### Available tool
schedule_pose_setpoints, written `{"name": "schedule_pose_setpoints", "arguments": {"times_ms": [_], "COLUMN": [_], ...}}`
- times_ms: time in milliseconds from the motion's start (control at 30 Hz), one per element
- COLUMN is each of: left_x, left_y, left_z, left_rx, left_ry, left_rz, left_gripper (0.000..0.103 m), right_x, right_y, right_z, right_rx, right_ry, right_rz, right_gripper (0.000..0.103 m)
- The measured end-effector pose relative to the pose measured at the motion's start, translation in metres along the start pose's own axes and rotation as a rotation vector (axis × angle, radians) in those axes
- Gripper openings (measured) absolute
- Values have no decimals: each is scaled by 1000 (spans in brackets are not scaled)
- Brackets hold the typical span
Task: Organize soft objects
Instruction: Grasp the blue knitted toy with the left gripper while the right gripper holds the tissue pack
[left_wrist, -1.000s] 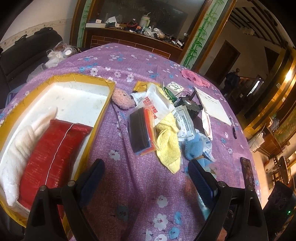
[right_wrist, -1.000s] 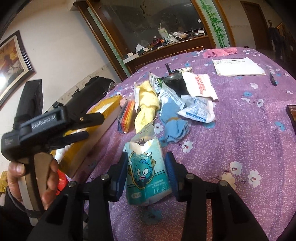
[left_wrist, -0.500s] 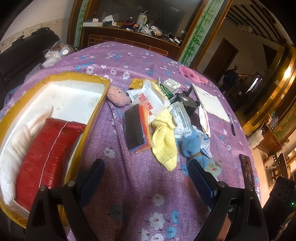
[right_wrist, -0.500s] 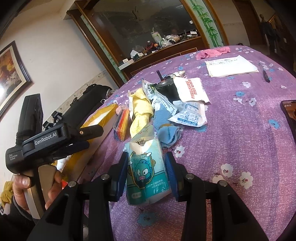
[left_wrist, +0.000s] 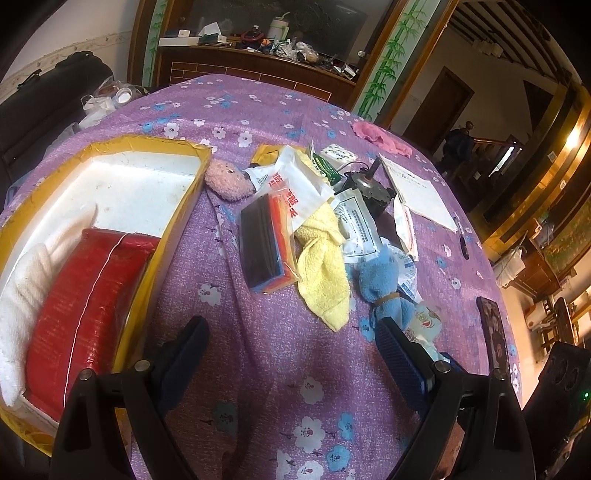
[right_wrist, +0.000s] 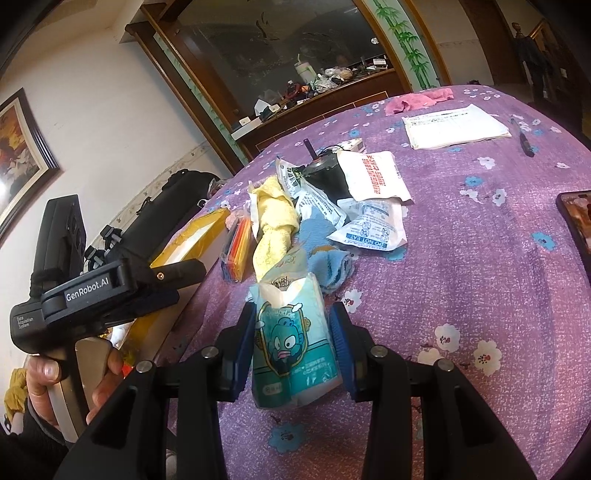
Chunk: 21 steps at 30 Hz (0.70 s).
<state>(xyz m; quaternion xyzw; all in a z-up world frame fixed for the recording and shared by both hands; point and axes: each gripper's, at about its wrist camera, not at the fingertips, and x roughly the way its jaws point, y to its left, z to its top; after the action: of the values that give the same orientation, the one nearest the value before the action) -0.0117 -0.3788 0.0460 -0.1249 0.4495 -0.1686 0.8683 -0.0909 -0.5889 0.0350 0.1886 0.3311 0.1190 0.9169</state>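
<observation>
Purple cloth: a flowered tablecloth (left_wrist: 280, 354) covers the round table; everything else is placed against the yellow box on it.
Yellow box: a yellow-rimmed box (left_wrist: 186, 206) with a white inside sits at the table's left edge in the left wrist view.
Inside the box: a red woven bag (left_wrist: 85, 295) lies along the near end, with a white towel (left_wrist: 22, 291) pressed against its outer side.
Just beside the box: a pink plush toy (left_wrist: 227, 181) lies close to the far right corner.
Further from the box: a clear pack of coloured sponges (left_wrist: 266, 243), then a yellow towel (left_wrist: 325, 266), then a blue towel (left_wrist: 384, 284), all in a heap with white sachets (right_wrist: 371, 229) and a black motor (right_wrist: 325, 173).
Well apart from the box: a pink cloth (left_wrist: 380, 136) and a sheet of paper (right_wrist: 456, 127) at the far side.
Right gripper: the right gripper (right_wrist: 293, 339) has its blue pads pressed on both sides of a tissue pack (right_wrist: 293, 347) with a cartoon face, which stands on the cloth on the heap's near side, away from the box.
Left gripper: the left gripper (left_wrist: 291, 339) hovers over bare cloth beside the box's near end, fingers spread wide with nothing between them; a hand (right_wrist: 62, 384) grips its handle.
</observation>
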Motion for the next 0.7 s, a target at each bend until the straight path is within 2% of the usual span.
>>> {"name": "schedule_pose_setpoints", "arguments": {"times_ms": [700], "left_x": [19], "left_y": [-17], "left_z": [14], "left_rx": [80], "left_ry": [57], "left_rz": [16], "left_gripper": [93], "right_x": [4], "right_y": [-24], "right_z": [32], "right_rx": [90], "right_ry": [-36], "right_rz": [-63], "right_gripper": [39]}}
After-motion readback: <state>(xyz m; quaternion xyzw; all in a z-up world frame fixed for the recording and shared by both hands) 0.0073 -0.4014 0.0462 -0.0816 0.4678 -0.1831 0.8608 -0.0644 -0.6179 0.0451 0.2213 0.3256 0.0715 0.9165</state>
